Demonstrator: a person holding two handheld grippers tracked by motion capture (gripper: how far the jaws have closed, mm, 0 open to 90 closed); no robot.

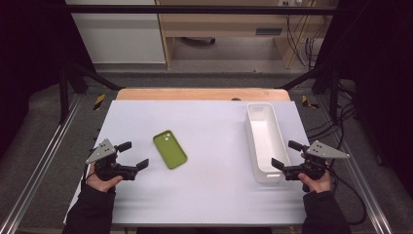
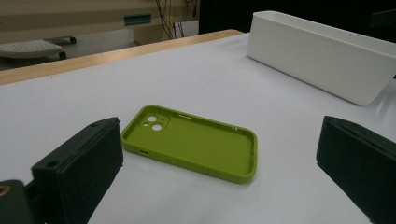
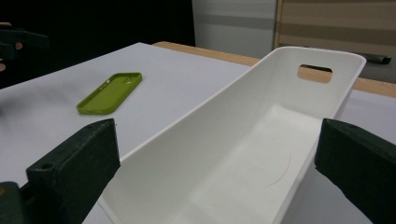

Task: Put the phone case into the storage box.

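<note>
Lying flat: green phone case (image 1: 170, 149) betw. both spread-jawed tools, untouched.

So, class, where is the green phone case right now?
In the high view the green phone case lies left of centre on the white table, between the left tongs and the white bin.

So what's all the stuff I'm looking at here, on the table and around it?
phone case: one, green, lying hollow side up, left of the table's middle
bin: one, white, long, empty, on the table's right side, a handle slot in its far end
table cover: one, white, over the table
table edge: one, wood, bare along the far side
shelving: light wood, on the floor beyond the table
left tool: one, black, jaws open, pointing at the phone case
right tool: one, black, jaws open, at the bin's near end
hands: two, dark sleeves, at the near edge
</note>
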